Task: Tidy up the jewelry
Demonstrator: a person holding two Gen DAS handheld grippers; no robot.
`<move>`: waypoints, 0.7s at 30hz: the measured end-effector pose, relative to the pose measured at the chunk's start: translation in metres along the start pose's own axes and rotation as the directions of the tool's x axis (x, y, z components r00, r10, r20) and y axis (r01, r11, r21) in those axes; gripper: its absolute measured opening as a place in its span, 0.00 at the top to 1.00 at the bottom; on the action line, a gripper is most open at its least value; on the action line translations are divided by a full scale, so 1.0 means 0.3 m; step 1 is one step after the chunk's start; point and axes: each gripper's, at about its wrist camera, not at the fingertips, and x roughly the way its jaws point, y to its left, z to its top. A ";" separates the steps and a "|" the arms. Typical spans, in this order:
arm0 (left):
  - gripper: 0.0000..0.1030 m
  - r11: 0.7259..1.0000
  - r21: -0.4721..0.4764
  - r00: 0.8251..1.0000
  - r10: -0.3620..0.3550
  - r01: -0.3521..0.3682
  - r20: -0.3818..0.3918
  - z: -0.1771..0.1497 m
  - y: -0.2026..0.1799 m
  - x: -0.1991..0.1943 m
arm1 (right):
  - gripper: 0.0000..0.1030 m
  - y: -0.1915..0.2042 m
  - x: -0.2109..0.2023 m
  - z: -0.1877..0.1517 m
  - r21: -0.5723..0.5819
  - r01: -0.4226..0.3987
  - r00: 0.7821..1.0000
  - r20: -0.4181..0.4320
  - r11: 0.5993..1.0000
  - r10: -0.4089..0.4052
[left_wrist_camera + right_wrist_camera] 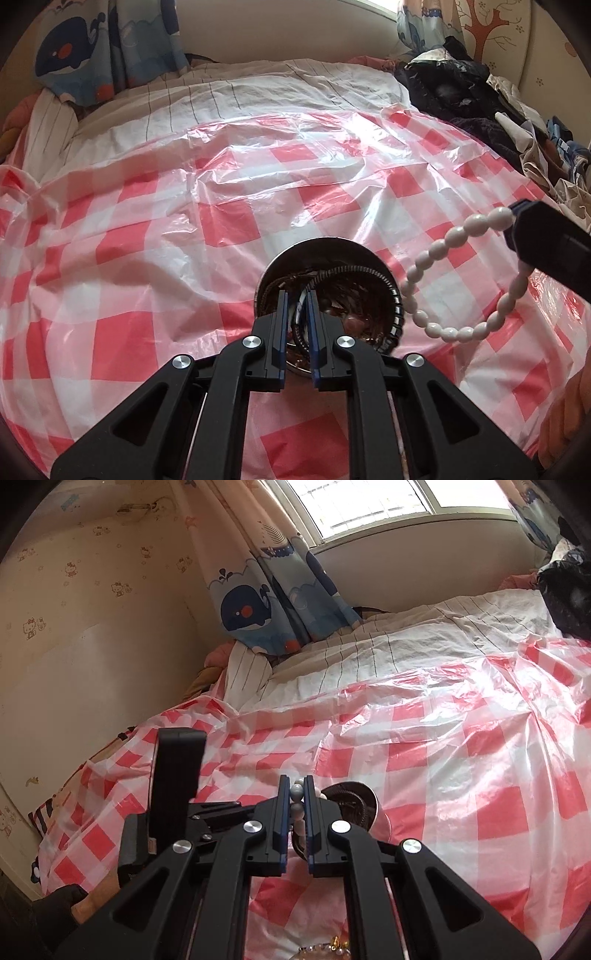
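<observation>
While the left gripper (297,317) pinches the near rim of the metal bowl (325,245) of tangled jewelry, seemingly to steady it on the checked plastic sheet (147,236), the right gripper (297,794) clamps a white bead bracelet (458,266) aloft just beside it.

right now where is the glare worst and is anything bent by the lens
Left wrist view: glare on the plastic sheet washes out its red checks; the fisheye bows the bed's far edge. Right wrist view: the window is blown out white, and the wall curves; beads between the fingers stay sharp.
</observation>
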 end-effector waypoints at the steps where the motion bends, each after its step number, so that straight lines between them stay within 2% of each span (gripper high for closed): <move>1: 0.90 1.000 -0.004 1.000 0.005 -0.005 0.006 -0.001 0.011 -0.005 | 0.92 0.002 0.014 0.006 -0.003 -0.003 1.000 -0.005 1.000 0.003; 3: 0.86 1.000 -0.017 0.999 0.022 -0.022 0.026 -0.011 0.038 -0.028 | 0.92 0.002 0.053 0.017 0.003 -0.019 1.000 -0.019 1.000 0.019; 8: 0.82 0.997 -0.047 0.997 0.067 -0.065 0.049 -0.036 0.113 -0.090 | 0.92 -0.015 0.120 0.032 0.069 -0.094 0.995 -0.030 0.993 0.096; 10: 0.79 0.997 -0.053 0.996 0.068 -0.065 0.057 -0.049 0.123 -0.115 | 0.90 -0.023 0.183 0.024 0.026 0.024 0.993 -0.117 0.999 -0.021; 11: 0.79 0.997 -0.055 0.996 0.062 -0.059 0.059 -0.055 0.123 -0.125 | 0.72 -0.043 0.234 0.006 0.007 0.082 0.976 -0.202 0.997 -0.079; 12: 0.77 0.997 -0.053 0.996 0.059 -0.056 0.061 -0.063 0.120 -0.137 | 0.66 -0.068 0.249 -0.012 0.020 0.120 0.967 -0.227 0.993 -0.112; 15: 0.67 0.998 -0.033 0.996 0.058 -0.056 0.062 -0.099 0.092 -0.168 | 0.65 -0.113 0.198 -0.034 0.034 0.194 0.965 -0.187 0.981 -0.184; 19: 0.58 0.998 -0.008 0.997 0.063 -0.062 0.042 -0.194 0.033 -0.191 | 0.64 -0.127 0.079 -0.054 0.037 0.232 0.963 -0.151 0.972 -0.224; 21: 0.49 0.997 0.005 0.996 0.077 -0.077 0.033 -0.252 0.006 -0.196 | 0.52 -0.115 0.014 -0.114 0.018 0.267 0.953 -0.156 0.964 -0.261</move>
